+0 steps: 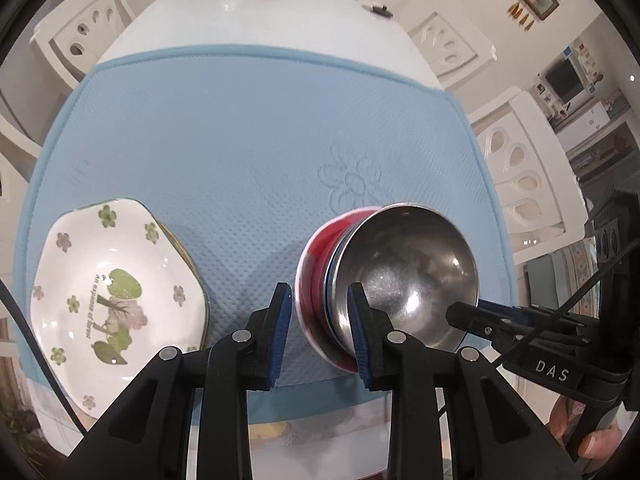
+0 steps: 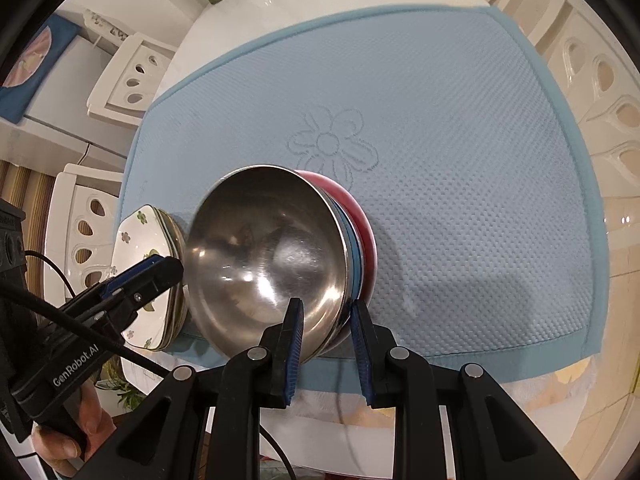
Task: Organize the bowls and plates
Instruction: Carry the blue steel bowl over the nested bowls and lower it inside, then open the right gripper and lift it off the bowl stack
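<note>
Bowl stack (image 2: 276,252), steel over blue and red, sits near the front edge of the blue mat (image 2: 460,160); lower bowls show only as rim slivers. Right gripper (image 2: 326,344) clenched on the steel bowl's near rim. Left gripper (image 1: 320,328) released, gripping nothing, beside the stack. Flowered plates (image 1: 116,296) left of stack; lower plates mostly hidden.

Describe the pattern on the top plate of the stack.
The top plate is white with green and mauve flowers, a central tree picture and lettering; the left wrist view shows it best.
</note>
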